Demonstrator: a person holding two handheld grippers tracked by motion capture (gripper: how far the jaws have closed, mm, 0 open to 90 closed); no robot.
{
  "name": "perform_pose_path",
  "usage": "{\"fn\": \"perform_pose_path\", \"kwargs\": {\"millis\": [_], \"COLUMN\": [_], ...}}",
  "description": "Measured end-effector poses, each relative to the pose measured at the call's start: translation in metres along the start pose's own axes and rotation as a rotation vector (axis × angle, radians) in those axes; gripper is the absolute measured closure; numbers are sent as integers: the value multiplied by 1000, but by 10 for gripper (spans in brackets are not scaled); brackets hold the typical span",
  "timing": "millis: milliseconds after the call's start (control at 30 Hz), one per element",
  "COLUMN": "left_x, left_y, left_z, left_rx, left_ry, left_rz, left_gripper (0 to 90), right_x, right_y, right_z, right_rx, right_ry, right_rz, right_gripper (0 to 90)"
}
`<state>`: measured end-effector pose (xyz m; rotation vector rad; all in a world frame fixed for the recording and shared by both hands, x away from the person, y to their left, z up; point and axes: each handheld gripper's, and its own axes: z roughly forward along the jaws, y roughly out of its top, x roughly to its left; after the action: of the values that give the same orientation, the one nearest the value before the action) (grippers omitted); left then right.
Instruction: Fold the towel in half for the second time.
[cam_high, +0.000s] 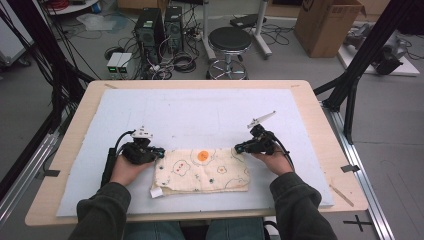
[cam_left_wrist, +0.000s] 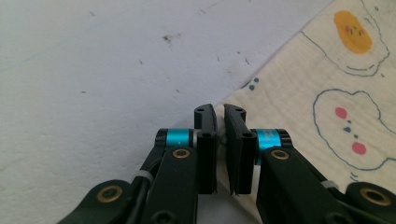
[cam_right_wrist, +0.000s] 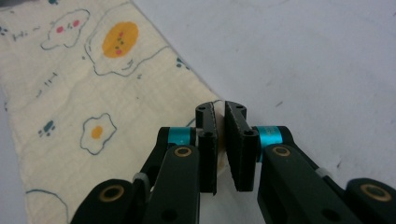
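Folded cloth (cam_high: 202, 170) lies at the near middle of the table (cam_high: 320, 130). Left gripper (cam_high: 159, 152) and right gripper (cam_high: 239, 148) each pinch a far corner, jaws closed on fabric, likely ready for unfolding or folding.

place: lab | computer towers (cam_high: 159, 31); floor cables (cam_high: 172, 62); stool (cam_high: 229, 42)

Cloth (cam_high: 202, 171) on the mat (cam_high: 200, 115), near its front edge; left gripper (cam_high: 159, 152) at its left corner, right gripper (cam_high: 238, 148) apparently at its right.
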<state>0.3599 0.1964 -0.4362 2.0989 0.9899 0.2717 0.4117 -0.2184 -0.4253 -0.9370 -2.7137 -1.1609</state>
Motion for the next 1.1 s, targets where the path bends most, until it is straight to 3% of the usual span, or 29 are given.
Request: {"fn": "perform_pose_path", "kwargs": {"millis": [233,500,633,700,833,933,1033,1100], "left_x": [5,21,25,25,24,25,27,28], "left_y": [4,27,39,42,40,40,39,38], "left_z": [-6,-13,-18,-17,-5,0,0,0], "left_rx": [-45,-85,-144,-158,-107,-101,-102,-106], "left_ry": [27,80,114,118,142,150,157,152], "left_rz": [-16,-44,-34,-31,-7,-13,-12,-12], "left_gripper": [836,840,840,841,842,842,842,841], "right_x": [-3,-12,-16,-20,-25,-28,-30,-29], "right_y": [16,34,47,47,44,43,43,43], "right_z": [-9,-10,-16,-16,-6,1,2,1], "right_rx": [-28,-63,-131,-139,-90,-66,-81,-99], "right_ry": [-31,-61,-89,-112,-136,-156,-154,-147], "right_rz": [-16,22,27,32,46,40,53,35], "right_gripper": [841,844,844,845,844,844,844,844]}}
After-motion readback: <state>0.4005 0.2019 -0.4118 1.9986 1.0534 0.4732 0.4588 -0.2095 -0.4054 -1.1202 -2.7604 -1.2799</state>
